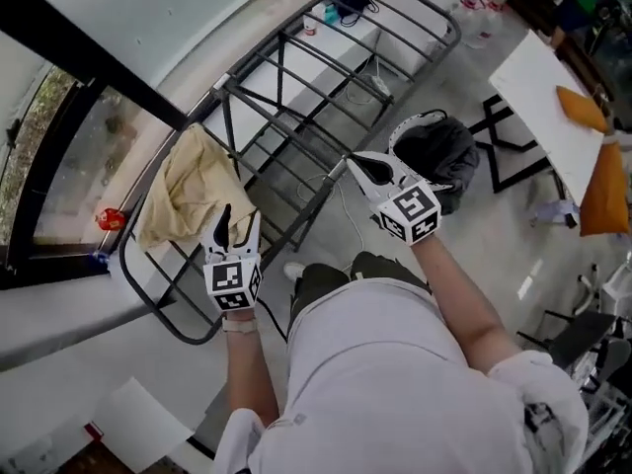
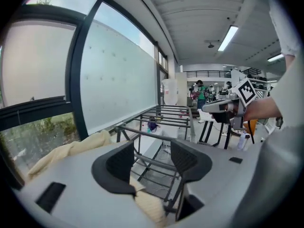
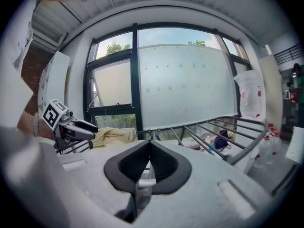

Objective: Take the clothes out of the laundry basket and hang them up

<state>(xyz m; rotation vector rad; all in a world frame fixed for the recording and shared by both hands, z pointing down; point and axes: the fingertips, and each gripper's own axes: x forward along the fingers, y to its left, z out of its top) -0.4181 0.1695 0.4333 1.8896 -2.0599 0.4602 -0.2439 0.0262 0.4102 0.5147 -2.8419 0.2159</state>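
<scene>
Yellow cloth [image 1: 188,191] hangs draped over the near left corner of the black drying rack [image 1: 296,77]. The left gripper [image 1: 235,220] is held at the cloth's right edge, jaws released and wide apart, with only rack bars and a fold of cloth showing through the gap. Right gripper [image 1: 357,162] is up by the rack's right rail, jaws clenched tip to tip with nothing seen gripped; the dark laundry basket [image 1: 449,151] sits on the floor just beyond it.
</scene>
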